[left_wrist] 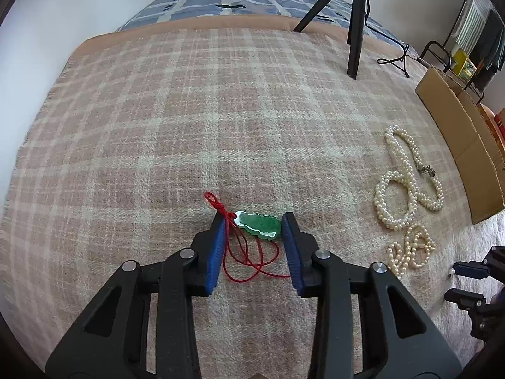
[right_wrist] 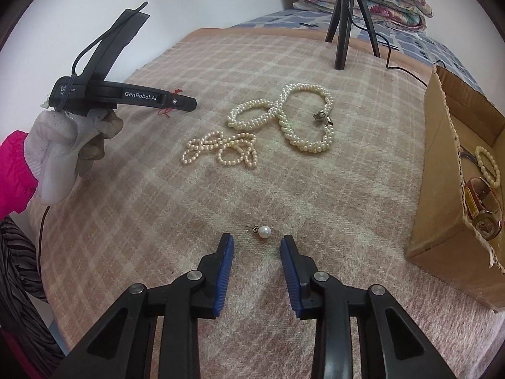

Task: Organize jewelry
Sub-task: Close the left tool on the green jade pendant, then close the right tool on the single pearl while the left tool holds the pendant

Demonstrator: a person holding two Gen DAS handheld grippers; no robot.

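Observation:
A green jade pendant (left_wrist: pixel 260 223) on a red cord (left_wrist: pixel 252 268) lies on the plaid blanket (left_wrist: pixel 189 126) between the blue pads of my left gripper (left_wrist: pixel 254 218). The right pad is at the pendant's end and the left pad is against the cord, with a small gap to the stone. In the right wrist view my right gripper (right_wrist: pixel 256 238) stands open. A single pearl earring (right_wrist: pixel 264 231) rests just ahead of its tips, untouched. A thick twisted pearl necklace (right_wrist: pixel 284 117) and a thin pearl strand (right_wrist: pixel 221 150) lie further out on the blanket.
An open cardboard box (right_wrist: pixel 442 173) at the right holds a bead bracelet (right_wrist: pixel 487 165) and a watch (right_wrist: pixel 483 211). A black tripod (right_wrist: pixel 344 31) stands at the far end. A gloved hand (right_wrist: pixel 63 145) with a pink sleeve holds the left gripper. Folded quilts lie behind.

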